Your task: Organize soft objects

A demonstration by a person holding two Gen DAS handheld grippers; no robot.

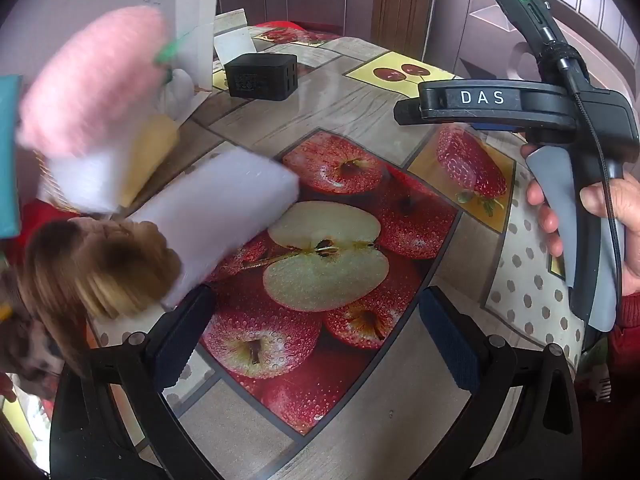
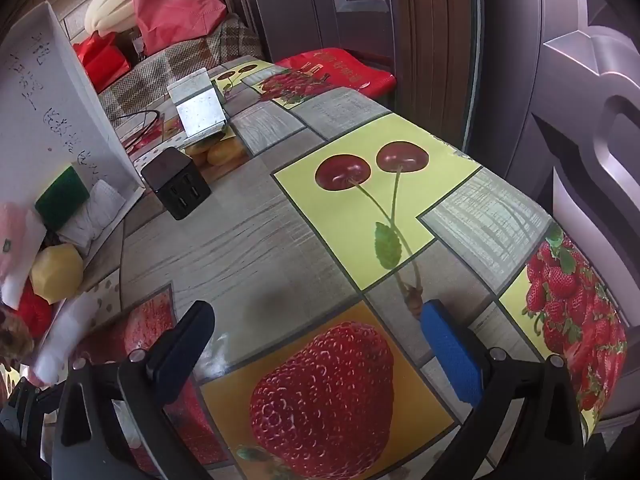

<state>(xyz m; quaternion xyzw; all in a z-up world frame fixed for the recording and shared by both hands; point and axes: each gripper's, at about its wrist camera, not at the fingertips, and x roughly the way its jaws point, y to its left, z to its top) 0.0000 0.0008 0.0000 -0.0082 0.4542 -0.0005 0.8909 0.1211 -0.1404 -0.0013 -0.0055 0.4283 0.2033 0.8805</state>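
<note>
Nearest in the left wrist view, the left claw (image 1: pixel 308 336) is spread wide with nothing between its pads, above the apple print of the surface (image 1: pixel 360 420), which lies bare in front of it. Just left of that claw the soft things crowd together, blurred: a brown plush toy (image 1: pixel 100 264), a white foam block (image 1: pixel 216 208) tilted over it, a yellow sponge (image 1: pixel 152 152) and a pink fluffy piece (image 1: pixel 92 80) higher up. To the right a hand (image 1: pixel 600 224) holds the other tool's handle over the surface's right edge. In the right wrist view the right claw (image 2: pixel 320 344) is equally spread and empty over the strawberry print, with open cloth ahead as far as the cherries. Farther back a black charger cube (image 2: pixel 176 184) stands near a white box wall (image 2: pixel 52 120); the surface's right edge curves beside a door (image 2: pixel 520 80).
</note>
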